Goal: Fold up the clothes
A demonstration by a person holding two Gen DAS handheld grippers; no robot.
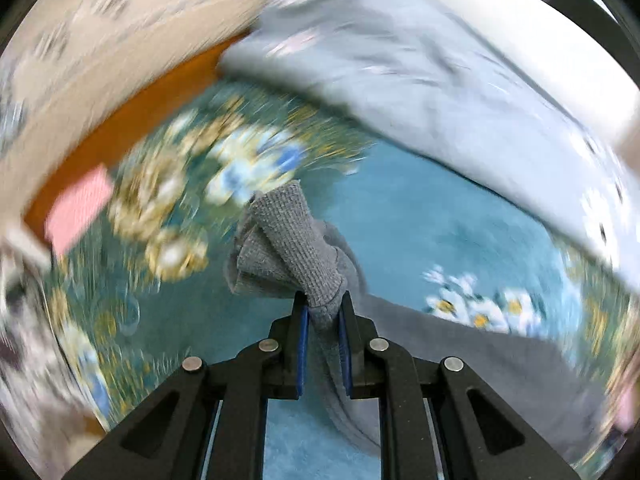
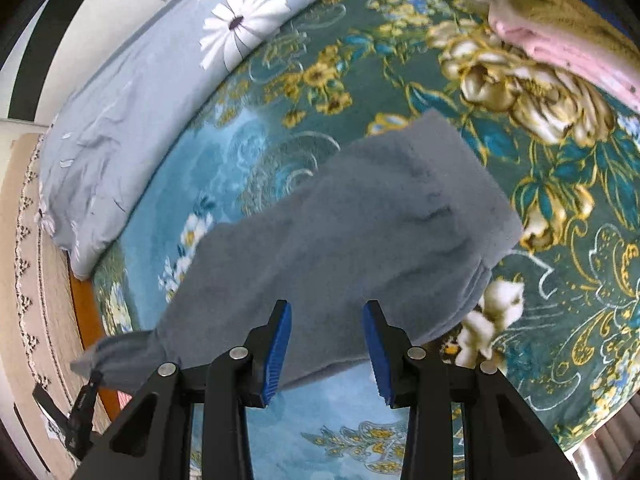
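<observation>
Grey garment point(image 1: 294, 240) edge inside left tongs point(image 1: 323, 314)

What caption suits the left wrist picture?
Left gripper clamps a grey garment's ribbed cuff above a floral blanket.

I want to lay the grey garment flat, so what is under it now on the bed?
Under the grey garment lies the teal floral blanket, visible all around it. What sits directly beneath the cloth is covered. The left gripper pinches its ribbed cuff; the right gripper is open.

Garment point(image 2: 348, 240) on blanket point(image 2: 560, 280), pillow point(image 2: 132, 112) behind
</observation>
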